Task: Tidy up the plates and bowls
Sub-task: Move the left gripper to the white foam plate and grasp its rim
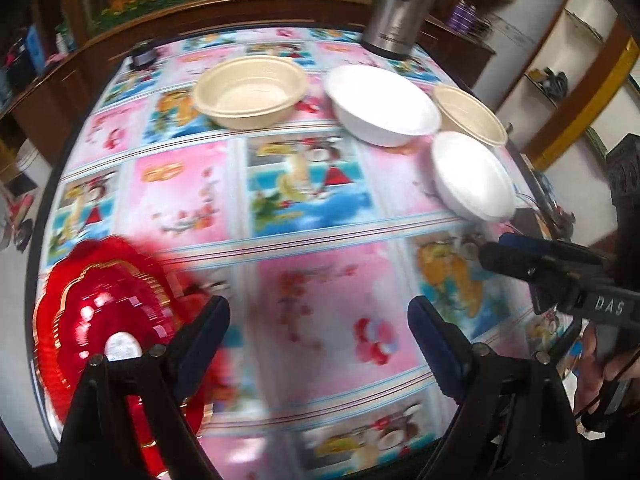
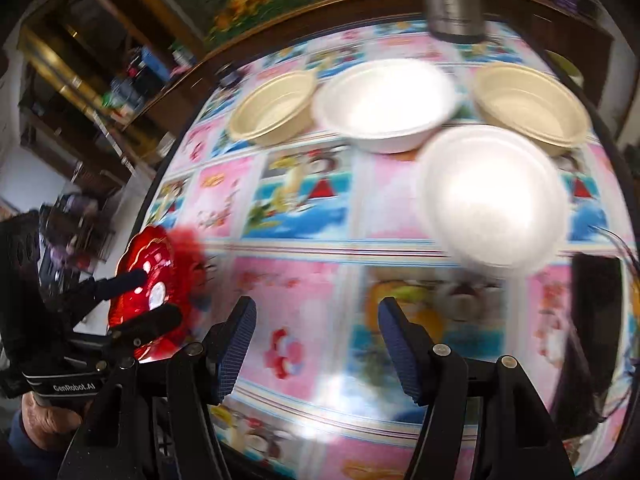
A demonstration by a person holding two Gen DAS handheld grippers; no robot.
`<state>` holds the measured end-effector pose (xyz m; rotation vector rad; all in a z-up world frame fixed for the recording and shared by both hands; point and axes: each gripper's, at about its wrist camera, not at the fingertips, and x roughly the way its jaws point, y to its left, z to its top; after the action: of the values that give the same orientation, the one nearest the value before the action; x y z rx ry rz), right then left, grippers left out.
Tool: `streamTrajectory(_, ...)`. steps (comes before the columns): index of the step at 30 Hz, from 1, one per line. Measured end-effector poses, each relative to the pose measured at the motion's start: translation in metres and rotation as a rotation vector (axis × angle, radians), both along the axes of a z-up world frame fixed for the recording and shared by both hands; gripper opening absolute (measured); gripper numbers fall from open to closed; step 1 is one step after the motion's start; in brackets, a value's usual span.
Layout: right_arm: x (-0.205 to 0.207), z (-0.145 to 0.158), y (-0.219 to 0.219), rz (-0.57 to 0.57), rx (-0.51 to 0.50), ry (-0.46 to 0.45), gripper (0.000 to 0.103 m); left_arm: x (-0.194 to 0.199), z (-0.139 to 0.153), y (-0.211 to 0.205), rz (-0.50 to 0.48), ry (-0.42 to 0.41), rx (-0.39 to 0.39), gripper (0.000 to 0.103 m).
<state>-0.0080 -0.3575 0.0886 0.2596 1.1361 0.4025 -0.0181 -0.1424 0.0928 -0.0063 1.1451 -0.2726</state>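
Note:
A red plate with gold trim (image 1: 104, 312) lies at the table's near left; it also shows in the right wrist view (image 2: 154, 276). Two beige bowls (image 1: 250, 90) (image 1: 470, 114) and two white bowls (image 1: 382, 104) (image 1: 472, 176) stand across the far half; in the right wrist view they are the beige bowls (image 2: 276, 108) (image 2: 530, 102) and white bowls (image 2: 386, 102) (image 2: 492, 196). My left gripper (image 1: 320, 316) is open and empty, just right of the red plate. My right gripper (image 2: 318, 320) is open and empty over the table's near part, below the nearer white bowl.
A steel thermos (image 1: 400, 4) stands at the table's back edge. The table has a colourful patterned cloth (image 1: 312, 280). A small dark object (image 1: 142, 56) sits at the back left corner. A dark flat item (image 2: 596, 292) lies at the right edge. Shelves surround the table.

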Motion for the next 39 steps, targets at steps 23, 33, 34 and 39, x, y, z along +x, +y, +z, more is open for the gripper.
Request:
streamTrajectory(23, 0.065, -0.02, -0.165, -0.258, -0.035, 0.038, 0.038, 0.105, -0.036, -0.127, -0.074, 0.092, -0.11, 0.062)
streamTrajectory(33, 0.081, -0.042, -0.154, -0.213, -0.011, 0.083, 0.024, 0.119, -0.058, -0.14, -0.096, 0.117, -0.1, 0.044)
streamTrajectory(34, 0.081, -0.042, -0.151, -0.207, -0.021, 0.079, 0.021, 0.118, -0.057, -0.14, -0.102, 0.109, -0.095, 0.044)
streamTrajectory(39, 0.078, -0.037, -0.135, -0.161, -0.019, 0.073, 0.011, 0.105, -0.049, -0.137, -0.124, 0.091, -0.079, 0.038)
